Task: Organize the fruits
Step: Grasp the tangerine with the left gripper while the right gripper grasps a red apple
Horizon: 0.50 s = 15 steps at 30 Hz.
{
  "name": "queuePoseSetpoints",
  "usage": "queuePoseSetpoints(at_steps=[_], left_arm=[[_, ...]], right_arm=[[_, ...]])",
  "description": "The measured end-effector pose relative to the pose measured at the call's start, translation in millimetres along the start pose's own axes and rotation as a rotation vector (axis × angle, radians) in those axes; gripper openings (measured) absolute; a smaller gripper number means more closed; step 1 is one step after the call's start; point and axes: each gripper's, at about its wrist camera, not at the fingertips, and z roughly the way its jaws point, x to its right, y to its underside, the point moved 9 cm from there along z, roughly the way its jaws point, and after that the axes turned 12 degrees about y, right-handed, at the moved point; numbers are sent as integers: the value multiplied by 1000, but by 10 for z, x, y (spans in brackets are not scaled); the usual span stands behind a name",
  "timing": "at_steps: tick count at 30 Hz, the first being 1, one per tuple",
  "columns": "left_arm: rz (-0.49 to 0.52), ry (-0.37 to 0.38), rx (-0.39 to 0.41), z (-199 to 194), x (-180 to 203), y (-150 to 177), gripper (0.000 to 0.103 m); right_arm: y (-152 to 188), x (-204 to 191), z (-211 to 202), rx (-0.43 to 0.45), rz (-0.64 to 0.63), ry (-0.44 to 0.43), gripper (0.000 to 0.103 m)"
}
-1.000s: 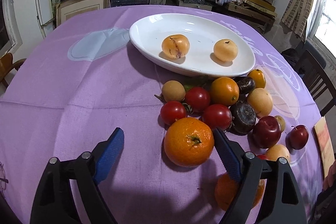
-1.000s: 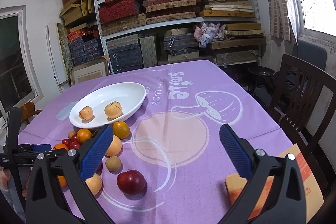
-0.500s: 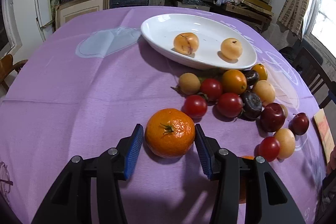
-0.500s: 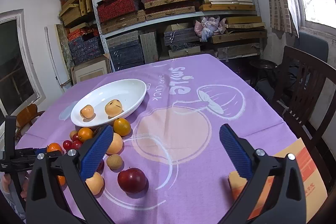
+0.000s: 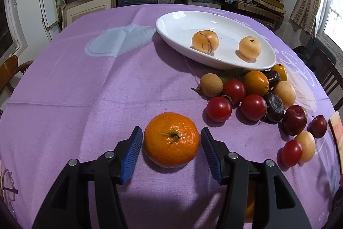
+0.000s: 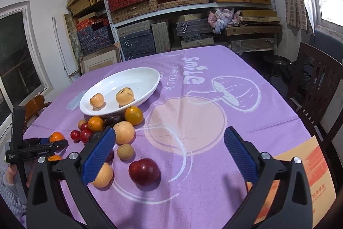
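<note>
A large orange (image 5: 171, 138) rests on the purple tablecloth between the blue pads of my left gripper (image 5: 171, 147). The pads stand close on both sides with a thin gap, and the orange casts a contact shadow on the cloth. A white oval dish (image 5: 171, 23) beyond holds two pale yellow fruits (image 5: 205, 41). A heap of tomatoes, plums and small oranges (image 5: 255, 96) lies right of the orange. My right gripper (image 6: 169, 153) is wide open and empty above a red plum (image 6: 144, 171). The left gripper (image 6: 46, 143) shows at the right wrist view's left edge.
Another orange (image 5: 249, 205) lies partly hidden under my left gripper's right finger. An orange-printed cardboard sheet (image 6: 306, 177) lies at the table's right edge. Dark wooden chairs (image 6: 317, 87) stand to the right. Shelves of boxes (image 6: 182, 3) fill the back wall.
My left gripper narrowed around the orange and carried it left, away from the heap. It now sits on the cloth with the pads slightly eased off. My right gripper stayed open.
</note>
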Motion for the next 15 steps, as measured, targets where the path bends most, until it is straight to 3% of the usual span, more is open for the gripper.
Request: queuePoseSetpoints(at_steps=[3, 9, 11, 12, 13, 15], left_arm=[[20, 0, -12, 24, 41, 1, 68], [9, 14, -5, 22, 33, 2, 68], [-2, 20, 0, 16, 23, -7, 68], [-8, 22, 3, 12, 17, -11, 67], [-14, 23, 6, 11, 10, -12, 67], [-31, 25, 14, 1, -11, -15, 65]], right_arm=[[167, -137, 17, -58, -70, -4, 99], [349, -360, 135, -90, -222, 65, 96], [395, -403, 181, -103, -253, 68, 80], [408, -408, 227, -122, -257, 62, 65], [420, -404, 262, -142, -253, 53, 60], [433, -363, 306, -165, -226, 31, 60]])
